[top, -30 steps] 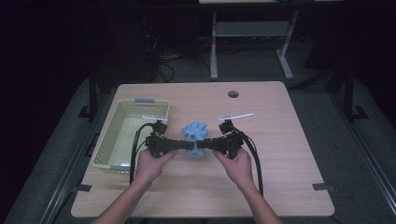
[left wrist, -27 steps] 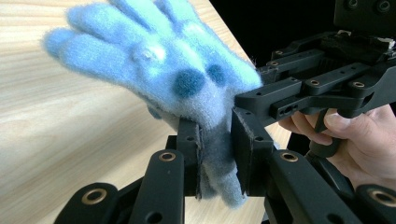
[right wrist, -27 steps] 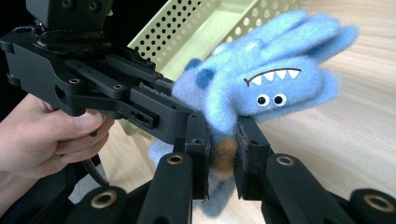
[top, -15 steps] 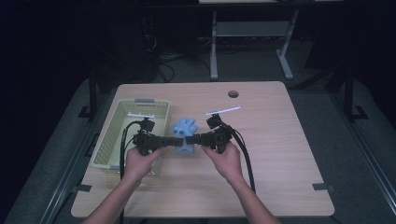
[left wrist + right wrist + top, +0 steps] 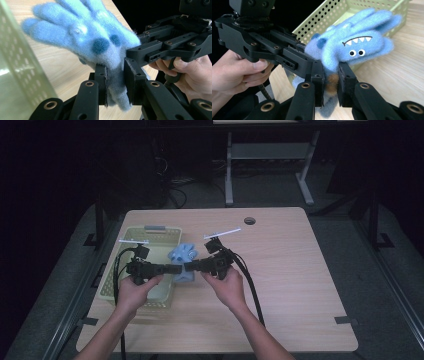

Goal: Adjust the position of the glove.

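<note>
I hold a fuzzy blue glove [image 5: 183, 261] with both tools — my left gripper [image 5: 115, 83] is clamped on its cuff, and my right gripper [image 5: 330, 82] pinches the same cuff from the opposite side, both sets of jaws closed down to the thickness of the fabric. In the high view the glove hangs left of centre, above the table [image 5: 300, 285], just beside the right rim of the green basket [image 5: 150, 236].

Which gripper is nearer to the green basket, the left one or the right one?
Left. The left gripper hangs over the green basket's right edge; the right gripper is farther right, over the table, both gripping the blue glove.
</note>
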A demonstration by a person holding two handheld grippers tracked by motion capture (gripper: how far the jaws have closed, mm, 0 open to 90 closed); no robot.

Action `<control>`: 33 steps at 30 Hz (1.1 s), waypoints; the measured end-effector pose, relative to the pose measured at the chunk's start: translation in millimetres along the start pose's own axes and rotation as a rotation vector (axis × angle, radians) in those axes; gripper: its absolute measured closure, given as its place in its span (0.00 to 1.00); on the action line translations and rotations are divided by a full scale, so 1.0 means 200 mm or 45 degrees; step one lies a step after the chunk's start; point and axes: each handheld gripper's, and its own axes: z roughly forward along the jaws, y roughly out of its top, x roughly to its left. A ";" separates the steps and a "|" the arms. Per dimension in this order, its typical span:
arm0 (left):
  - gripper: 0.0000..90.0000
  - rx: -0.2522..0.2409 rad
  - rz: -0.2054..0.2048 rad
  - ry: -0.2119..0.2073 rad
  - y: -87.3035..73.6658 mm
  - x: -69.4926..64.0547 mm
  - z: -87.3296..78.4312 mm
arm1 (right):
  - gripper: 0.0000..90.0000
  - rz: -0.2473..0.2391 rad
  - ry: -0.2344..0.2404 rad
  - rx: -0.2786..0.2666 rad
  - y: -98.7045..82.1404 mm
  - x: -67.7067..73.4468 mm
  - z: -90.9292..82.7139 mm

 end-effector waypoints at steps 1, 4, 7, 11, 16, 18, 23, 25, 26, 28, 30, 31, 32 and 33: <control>0.82 0.002 0.006 0.005 0.00 0.01 -0.01 | 0.87 -0.004 0.004 0.004 0.01 0.00 0.01; 0.82 0.000 0.004 0.012 0.00 0.01 -0.04 | 0.87 -0.006 0.015 0.002 0.02 0.01 0.03; 0.82 -0.005 -0.003 0.013 0.01 0.03 -0.06 | 0.87 -0.015 0.022 0.008 0.03 0.02 0.05; 0.82 -0.015 -0.011 0.013 0.01 0.04 -0.10 | 0.87 -0.014 0.032 0.012 0.05 0.04 0.08; 0.82 -0.023 -0.018 0.017 0.01 0.06 -0.13 | 0.87 -0.031 0.037 0.011 0.07 0.06 0.11; 0.82 -0.024 -0.018 0.016 0.01 0.07 -0.15 | 0.87 -0.031 0.033 0.016 0.08 0.07 0.12; 0.82 -0.027 -0.024 0.031 0.01 0.08 -0.18 | 0.87 -0.047 0.034 0.024 0.10 0.09 0.15; 0.82 -0.025 -0.015 0.042 0.01 0.08 -0.19 | 0.87 -0.052 0.036 0.026 0.11 0.10 0.16; 0.82 -0.025 -0.018 0.045 0.01 0.07 -0.20 | 0.87 -0.048 0.041 0.027 0.11 0.10 0.17; 0.82 -0.022 -0.015 0.053 0.01 0.08 -0.21 | 0.87 -0.049 0.044 0.026 0.12 0.11 0.18; 0.82 -0.022 -0.014 0.059 0.02 0.08 -0.22 | 0.87 -0.049 0.045 0.028 0.12 0.11 0.19; 0.82 -0.021 -0.013 0.062 0.02 0.08 -0.23 | 0.87 -0.055 0.044 0.032 0.12 0.11 0.19; 0.82 -0.019 -0.013 0.063 0.02 0.08 -0.23 | 0.87 -0.053 0.045 0.028 0.13 0.12 0.20; 0.82 -0.019 -0.013 0.063 0.02 0.08 -0.23 | 0.87 -0.056 0.047 0.032 0.13 0.12 0.20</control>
